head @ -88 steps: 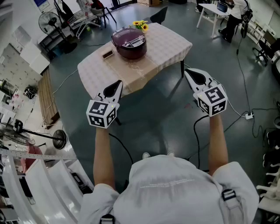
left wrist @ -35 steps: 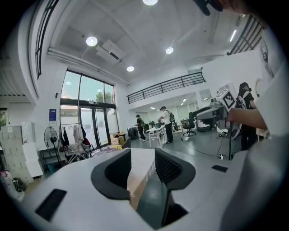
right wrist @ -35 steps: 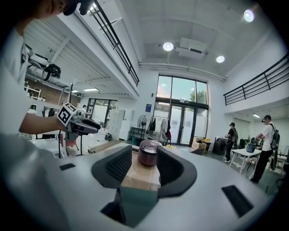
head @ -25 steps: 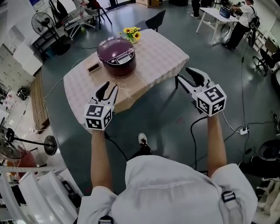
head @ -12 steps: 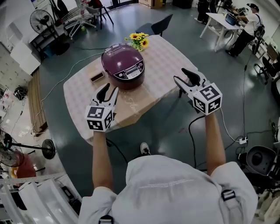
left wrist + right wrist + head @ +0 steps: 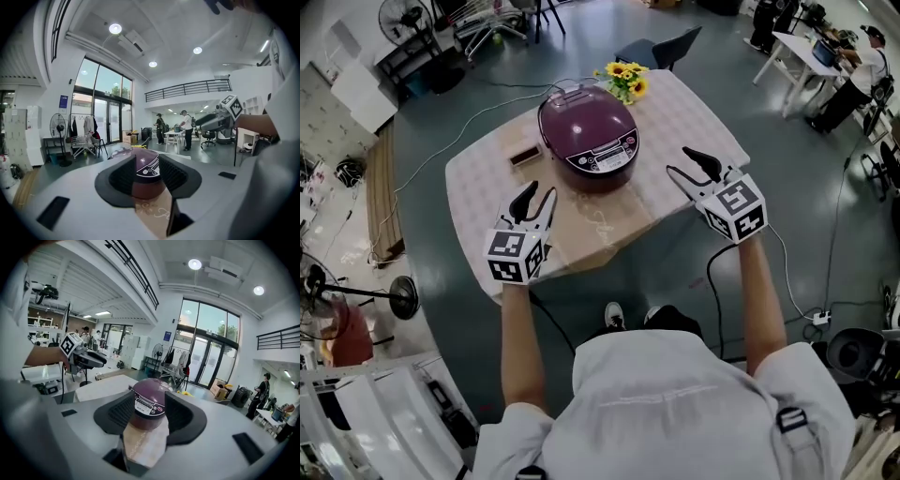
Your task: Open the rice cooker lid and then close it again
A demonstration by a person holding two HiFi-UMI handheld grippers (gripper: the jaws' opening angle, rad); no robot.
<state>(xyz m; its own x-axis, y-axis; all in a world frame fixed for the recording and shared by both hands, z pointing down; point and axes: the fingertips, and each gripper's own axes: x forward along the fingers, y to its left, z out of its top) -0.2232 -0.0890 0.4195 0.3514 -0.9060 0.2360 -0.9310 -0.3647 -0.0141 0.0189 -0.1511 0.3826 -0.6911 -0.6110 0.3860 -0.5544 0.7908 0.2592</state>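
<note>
A purple rice cooker (image 6: 588, 136) stands with its lid down on a table (image 6: 487, 197) covered by a checked cloth. My left gripper (image 6: 539, 192) hovers over the table's near left part, short of the cooker, jaws apart and empty. My right gripper (image 6: 679, 161) is held to the right of the cooker, over the table's right edge, also open with nothing in it. In the left gripper view the cooker (image 6: 147, 167) shows beyond the open jaws, and the right gripper (image 6: 213, 121) is at the right. The right gripper view frames the cooker (image 6: 149, 404) between its jaws.
Yellow flowers (image 6: 625, 80) stand behind the cooker and a small brown block (image 6: 525, 155) lies to its left. A dark chair (image 6: 661, 47) is behind the table. Standing fans (image 6: 398, 295), racks and cables surround the area; people stand at a white desk (image 6: 811, 56) far right.
The person has walked up to the table. Both grippers have moved forward and a little down; the cooker is now close in front of them. Jaws are unchanged.
</note>
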